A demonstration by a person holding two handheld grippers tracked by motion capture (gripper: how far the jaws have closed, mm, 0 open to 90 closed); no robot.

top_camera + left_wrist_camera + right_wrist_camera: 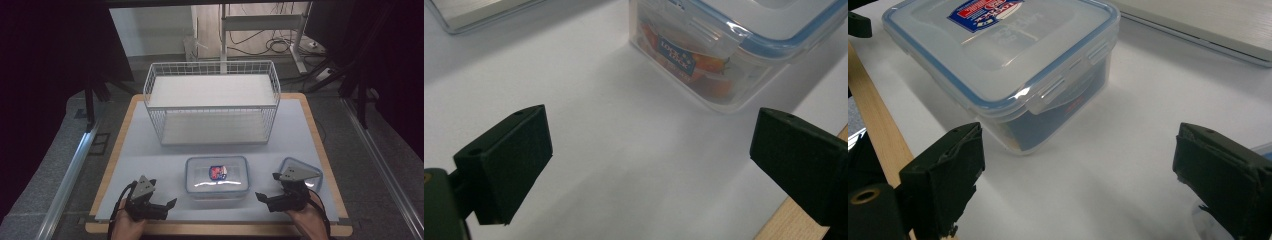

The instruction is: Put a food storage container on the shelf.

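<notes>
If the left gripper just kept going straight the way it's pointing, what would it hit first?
Most likely the clear lidded container. The left gripper stands open with bare white table between its fingers, and the container sits ahead, slightly off to one side, so it may only clip its near corner.

This looks like a lab or test room, not a home. A wooden table [320, 150] covered by a white mat [150, 165] is set in the middle of a grey floor [50, 165]. Black curtains [45, 60] are hung at nine o'clock and three o'clock. At twelve o'clock, a metal stand [260, 22] is seen, with loose cables [280, 45] lying on the floor near it. Metal rails [70, 175] are laid along both sides of the table. A white wire rack [212, 100] is placed on the mat at twelve o'clock.
</notes>
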